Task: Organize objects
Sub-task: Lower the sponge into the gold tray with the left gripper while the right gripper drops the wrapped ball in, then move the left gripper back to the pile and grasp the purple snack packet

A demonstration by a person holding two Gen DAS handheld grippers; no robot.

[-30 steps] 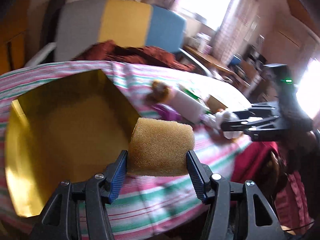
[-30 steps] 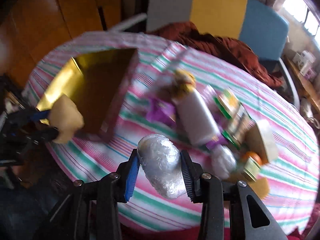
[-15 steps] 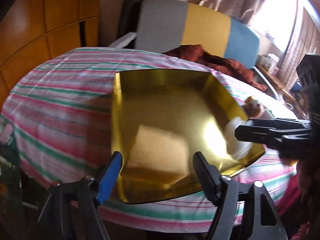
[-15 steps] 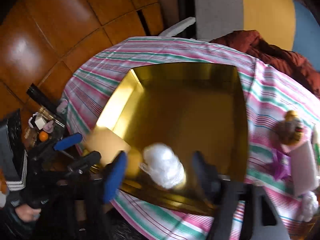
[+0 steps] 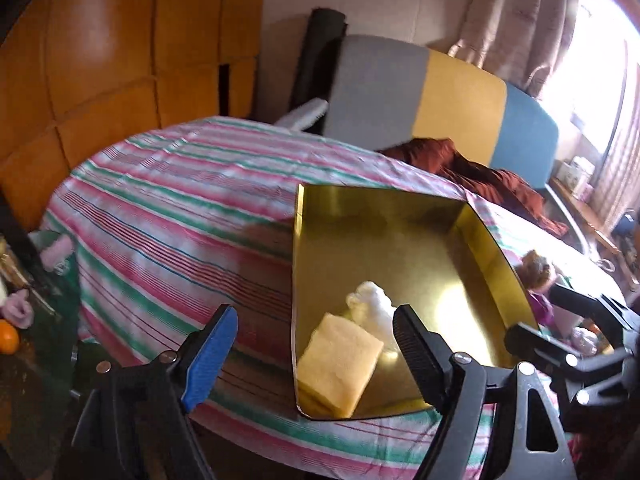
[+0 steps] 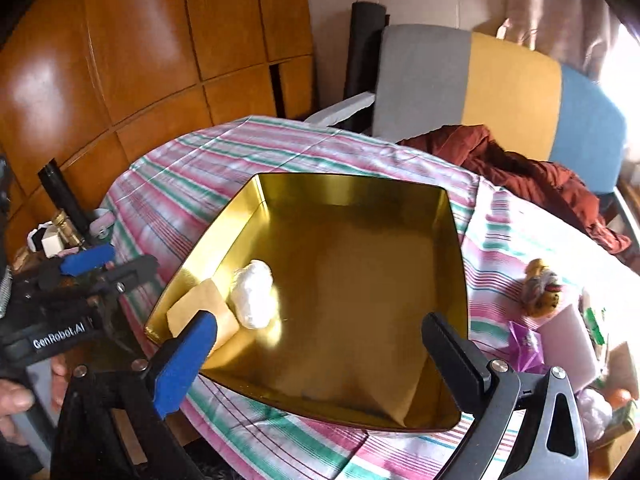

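Note:
A shiny gold tray (image 6: 352,182) (image 5: 496,248) sits on the striped tablecloth. Inside it, in the near left corner, lie a yellow sponge (image 5: 340,364) (image 6: 200,312) and a white plastic-wrapped bundle (image 5: 374,308) (image 6: 254,294), touching each other. My left gripper (image 5: 316,356) hangs open just in front of the tray's near edge, nothing between its fingers. My right gripper (image 6: 316,354) stands open above the tray's near side, also empty. The left gripper (image 6: 98,268) shows at the left of the right wrist view, and the right gripper (image 5: 532,312) at the right of the left wrist view.
To the right of the tray lie a small plush toy (image 6: 542,290), a purple wrapper (image 6: 528,344), a white cylinder (image 6: 568,344) and other loose items. A grey, yellow and blue chair (image 6: 500,80) with a red cloth (image 6: 520,168) stands behind the table. A cluttered side stand (image 5: 12,320) is at left.
Both grippers opened and let go: the sponge and the white bundle now lie in the tray. Both grippers have pulled back from them.

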